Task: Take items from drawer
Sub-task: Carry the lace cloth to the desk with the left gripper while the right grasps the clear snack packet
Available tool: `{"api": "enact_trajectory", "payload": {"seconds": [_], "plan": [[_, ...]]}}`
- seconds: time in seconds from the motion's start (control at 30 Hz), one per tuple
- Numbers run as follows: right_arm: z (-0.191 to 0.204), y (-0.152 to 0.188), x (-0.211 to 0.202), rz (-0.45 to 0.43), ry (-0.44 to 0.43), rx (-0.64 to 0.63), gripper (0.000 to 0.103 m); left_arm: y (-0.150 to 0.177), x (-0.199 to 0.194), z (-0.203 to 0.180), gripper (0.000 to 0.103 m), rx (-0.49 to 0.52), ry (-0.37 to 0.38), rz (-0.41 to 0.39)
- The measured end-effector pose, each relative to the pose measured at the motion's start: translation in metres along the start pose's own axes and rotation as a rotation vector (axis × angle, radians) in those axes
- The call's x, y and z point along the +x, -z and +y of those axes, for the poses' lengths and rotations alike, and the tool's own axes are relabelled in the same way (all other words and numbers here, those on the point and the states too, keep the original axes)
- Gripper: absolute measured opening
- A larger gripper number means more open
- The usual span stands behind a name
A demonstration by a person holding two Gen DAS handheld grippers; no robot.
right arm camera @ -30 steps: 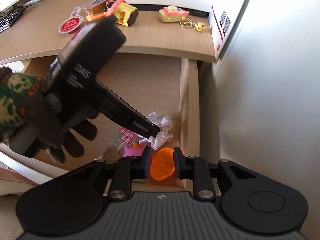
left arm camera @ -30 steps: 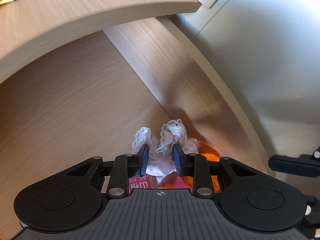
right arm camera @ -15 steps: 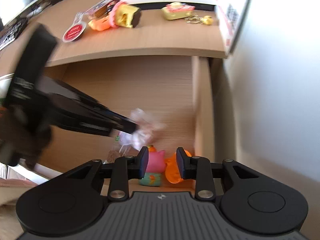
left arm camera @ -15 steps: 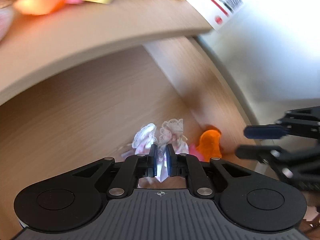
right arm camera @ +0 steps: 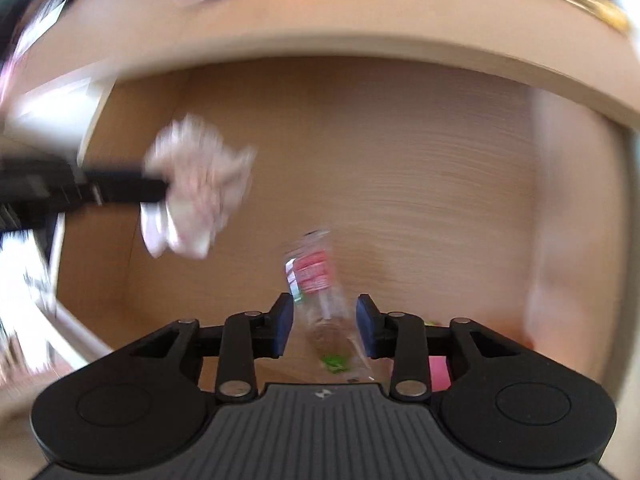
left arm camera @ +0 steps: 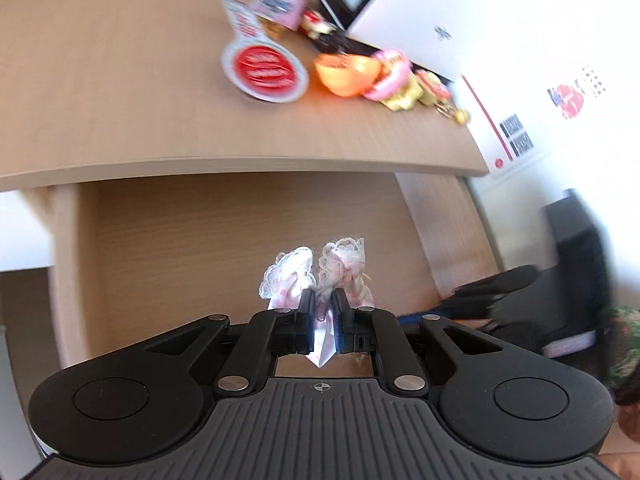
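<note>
My left gripper (left arm camera: 323, 307) is shut on a small pink-and-white lace-trimmed cloth item (left arm camera: 320, 276), held up above the open wooden drawer (left arm camera: 200, 248). The right wrist view shows the same lace item (right arm camera: 200, 192), blurred, at the tip of the left gripper's black fingers (right arm camera: 120, 190). My right gripper (right arm camera: 324, 320) is open over the drawer, its jaws either side of a clear plastic bottle with a red label (right arm camera: 316, 284) lying on the drawer floor. The bottle is not gripped.
On the desk top (left arm camera: 120, 100) above the drawer lie a round red-and-white lid (left arm camera: 264, 72), an orange bowl-like toy (left arm camera: 346, 74), pink and yellow toys (left arm camera: 396, 80) and a white box (left arm camera: 500, 40). Something pink (right arm camera: 438, 372) lies at the drawer's near right.
My left gripper shut on the lace item and lifted it out of the drawer, up toward the desk. My right gripper moved left from the orange item to over the bottle and opened wider.
</note>
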State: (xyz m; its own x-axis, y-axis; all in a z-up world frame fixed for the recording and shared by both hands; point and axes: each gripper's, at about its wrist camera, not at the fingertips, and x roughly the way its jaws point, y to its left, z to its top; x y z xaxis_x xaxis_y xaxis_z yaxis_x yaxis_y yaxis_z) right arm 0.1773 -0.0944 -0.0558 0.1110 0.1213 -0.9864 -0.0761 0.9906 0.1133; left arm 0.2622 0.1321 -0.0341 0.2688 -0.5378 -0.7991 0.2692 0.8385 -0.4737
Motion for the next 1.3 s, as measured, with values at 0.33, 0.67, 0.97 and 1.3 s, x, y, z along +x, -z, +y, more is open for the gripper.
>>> {"api": "enact_trajectory", "payload": {"seconds": [0.33,0.67,0.97,1.3], "plan": [[0.056,-0.017,0.066,0.206,0.151,-0.328,0.038,0.014,-0.022,0.023,0.011,-0.059,-0.042,-0.02],[0.058,-0.015,0.016,0.036,0.04,-0.207,0.028,0.018,-0.036,0.022,0.011,-0.042,-0.011,-0.043],[0.039,-0.005,-0.089,-0.29,-0.069,-0.013,0.028,-0.055,-0.086,-0.003,0.011,0.038,0.076,-0.28],[-0.001,-0.016,-0.118,-0.432,-0.059,0.039,0.028,-0.174,0.0,-0.018,0.012,0.056,-0.024,-0.288]]}}
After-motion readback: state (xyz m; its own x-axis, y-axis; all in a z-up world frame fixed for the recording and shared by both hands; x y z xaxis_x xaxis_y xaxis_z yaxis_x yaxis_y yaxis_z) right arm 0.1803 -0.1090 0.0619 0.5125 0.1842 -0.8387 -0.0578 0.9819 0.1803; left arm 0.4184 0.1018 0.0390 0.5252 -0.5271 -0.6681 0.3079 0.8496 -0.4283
